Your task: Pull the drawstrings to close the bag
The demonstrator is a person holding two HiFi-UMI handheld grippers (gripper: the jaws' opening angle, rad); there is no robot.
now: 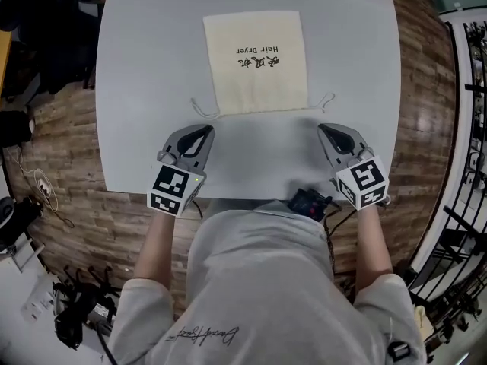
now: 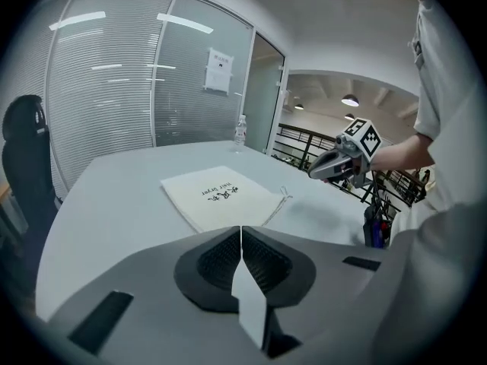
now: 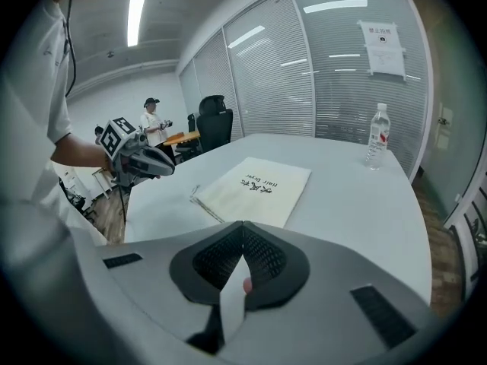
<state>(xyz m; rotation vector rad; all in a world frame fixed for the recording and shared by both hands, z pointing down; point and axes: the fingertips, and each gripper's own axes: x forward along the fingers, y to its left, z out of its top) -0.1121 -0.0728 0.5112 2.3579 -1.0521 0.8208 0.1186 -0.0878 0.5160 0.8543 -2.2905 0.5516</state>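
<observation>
- Head view: from above the person, facing steeply down on the white surface [image 1: 144,67], with the drawstring bag [image 1: 255,63] at upper centre.
- Left gripper view: low and close behind its own fingers [image 2: 217,261], facing across the surface, with the right gripper [image 2: 316,173] at the right of the frame.
- Right gripper view: likewise close behind its own fingers [image 3: 266,261], with the left gripper [image 3: 169,170] at the left of the frame.
- All three views share the drawstring bag.

Passage: bare table [image 1: 262,150] lay ahead of left gripper [image 1: 204,131] and right gripper [image 1: 326,131], up to the bag [image 1: 256,61].
Obstacle: bottle [image 3: 377,135] stood well beyond both.
</observation>
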